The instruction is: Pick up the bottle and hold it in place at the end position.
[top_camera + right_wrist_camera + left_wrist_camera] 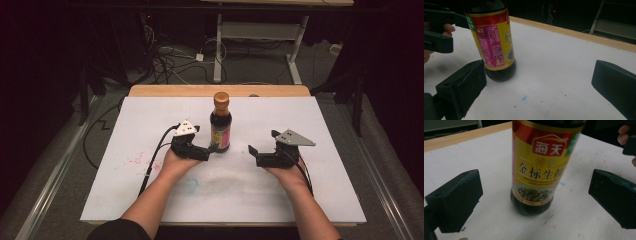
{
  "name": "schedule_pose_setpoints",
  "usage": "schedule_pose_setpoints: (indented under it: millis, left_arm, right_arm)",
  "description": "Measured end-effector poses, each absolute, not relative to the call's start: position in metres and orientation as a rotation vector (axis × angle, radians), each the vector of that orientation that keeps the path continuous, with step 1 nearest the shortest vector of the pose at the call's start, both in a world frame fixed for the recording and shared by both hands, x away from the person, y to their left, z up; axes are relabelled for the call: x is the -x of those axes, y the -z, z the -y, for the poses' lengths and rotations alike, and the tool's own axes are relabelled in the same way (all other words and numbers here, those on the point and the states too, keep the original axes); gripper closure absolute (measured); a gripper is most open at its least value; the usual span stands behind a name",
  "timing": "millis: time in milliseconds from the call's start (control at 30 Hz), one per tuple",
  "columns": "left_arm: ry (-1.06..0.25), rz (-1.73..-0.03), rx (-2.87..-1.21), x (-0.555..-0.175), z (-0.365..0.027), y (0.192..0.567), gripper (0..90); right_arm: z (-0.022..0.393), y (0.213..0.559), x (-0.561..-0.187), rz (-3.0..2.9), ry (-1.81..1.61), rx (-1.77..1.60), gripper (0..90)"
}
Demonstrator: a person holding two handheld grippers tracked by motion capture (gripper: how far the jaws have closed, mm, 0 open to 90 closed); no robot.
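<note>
A dark soy sauce bottle (220,125) with a yellow and red label and an orange cap stands upright on the white board (300,195). My left gripper (207,142) sits just left of its base, open. In the left gripper view the bottle (536,170) stands just ahead of the wide gap between the jaws, touching neither. My right gripper (263,142) is open a short way to the bottle's right. In the right gripper view the bottle (495,42) stands ahead and to the left, beyond the left jaw, with the left gripper (439,32) behind it.
The white board carries red smudges (140,160) at the left and a blue mark (190,185) near the front. A wooden edge (220,90) runs along the back. Beyond it are floor cables (170,60) and a desk frame (260,35).
</note>
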State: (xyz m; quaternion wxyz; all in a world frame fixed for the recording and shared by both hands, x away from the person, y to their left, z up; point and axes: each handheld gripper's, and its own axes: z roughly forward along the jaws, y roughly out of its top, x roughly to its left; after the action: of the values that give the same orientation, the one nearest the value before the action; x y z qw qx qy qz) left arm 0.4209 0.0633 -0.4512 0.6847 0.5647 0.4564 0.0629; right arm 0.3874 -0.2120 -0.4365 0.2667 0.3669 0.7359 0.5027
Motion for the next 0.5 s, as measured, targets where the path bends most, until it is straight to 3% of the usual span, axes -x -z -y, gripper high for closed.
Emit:
schedule_pose_setpoints:
  millis: [500]
  left_arm:
    - [-0.118, -1.009, -1.309, -0.451, -0.032, 0.448, 0.0]
  right_arm:
    - [0.211, 0.421, -0.398, -1.983, -1.336, -1.003, 5.2]
